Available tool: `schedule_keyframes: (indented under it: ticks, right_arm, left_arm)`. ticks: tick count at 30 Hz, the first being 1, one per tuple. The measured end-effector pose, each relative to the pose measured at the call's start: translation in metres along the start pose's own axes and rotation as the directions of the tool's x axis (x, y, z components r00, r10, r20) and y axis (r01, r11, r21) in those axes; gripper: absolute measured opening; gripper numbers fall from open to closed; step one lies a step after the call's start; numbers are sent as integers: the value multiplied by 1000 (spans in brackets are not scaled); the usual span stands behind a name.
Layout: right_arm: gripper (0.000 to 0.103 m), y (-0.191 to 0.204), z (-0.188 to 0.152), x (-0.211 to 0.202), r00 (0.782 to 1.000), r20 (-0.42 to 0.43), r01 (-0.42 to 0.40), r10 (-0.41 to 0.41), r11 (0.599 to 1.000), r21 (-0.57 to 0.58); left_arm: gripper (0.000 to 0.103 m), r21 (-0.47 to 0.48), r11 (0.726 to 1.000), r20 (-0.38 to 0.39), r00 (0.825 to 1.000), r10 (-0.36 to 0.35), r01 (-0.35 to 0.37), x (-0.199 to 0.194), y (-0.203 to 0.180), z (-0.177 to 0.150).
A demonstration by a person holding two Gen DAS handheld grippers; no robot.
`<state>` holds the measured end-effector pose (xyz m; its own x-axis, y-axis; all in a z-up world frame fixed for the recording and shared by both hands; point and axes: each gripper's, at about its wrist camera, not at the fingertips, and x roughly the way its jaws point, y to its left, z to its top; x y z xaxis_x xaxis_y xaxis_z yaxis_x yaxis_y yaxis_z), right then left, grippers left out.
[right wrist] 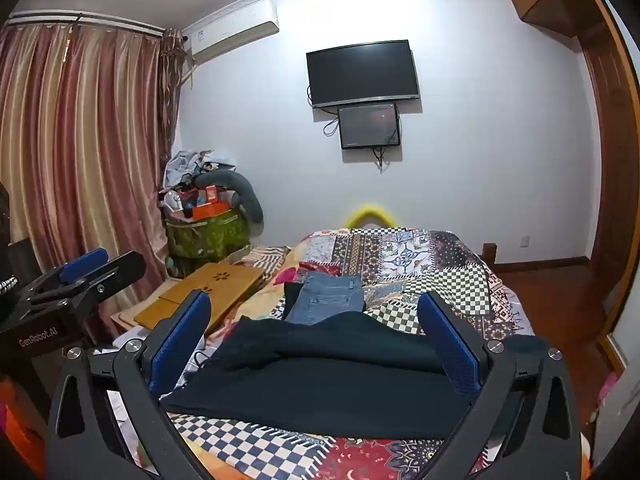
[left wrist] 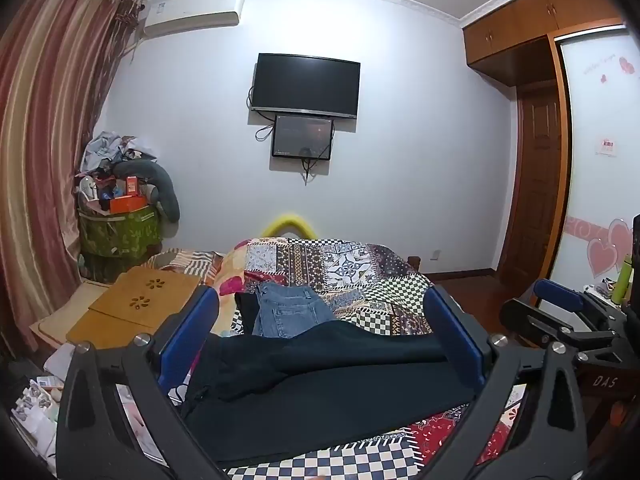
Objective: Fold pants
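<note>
Hovering released, jaws spread wide, the left tool (left wrist: pixel 320 328) and right tool (right wrist: pixel 316 328) are held above the dark pants (left wrist: pixel 320 384), which are spread across the near end of the bed (right wrist: pixel 460 280), nothing yet gripped. Matching edges should probably be pinched so the fold lands square. Folded jeans (left wrist: pixel 288 312) are seen beyond on the patchwork quilt; a television (left wrist: pixel 306 84) is mounted on the far wall
</note>
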<state>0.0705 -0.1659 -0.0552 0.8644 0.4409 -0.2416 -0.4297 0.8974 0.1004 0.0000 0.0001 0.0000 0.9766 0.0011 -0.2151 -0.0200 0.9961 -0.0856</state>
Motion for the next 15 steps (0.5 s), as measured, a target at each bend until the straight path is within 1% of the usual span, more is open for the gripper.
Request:
schedule_keyframes:
  ticks: [4,5,8,9,13,15]
  right_arm:
    - [103,0,0,0,1000,2,1,-1,1000,-2]
    - [103,0,0,1,1000,1,1,-1,1000,-1]
    - [103,0,-1,1,1000,1,1,-1,1000,0]
    - [103,0,-1,1,1000,1,2,-2,1000,2]
    - [103,0,-1,4,1000,3,4,-4,1000,3]
    - [103,-1,-2,5,1000,3,6,-6,1000,2]
  left_arm:
    - [103,-7,1000,2,1000,9,-9,-1,1,0]
    - [103,-12,1000,-2,1000,9,-9,3,6,-8]
    - [103,-20,1000,-5,1000,7,-7,3,11,-12]
    - [103,-15,1000,-10,1000,2,-3,9,7,-9]
    - [103,-12,1000,-2,1000,2,-2,8,11,-13]
    - [103,-11,1000,-7,1000,5,-5,6,13,-5]
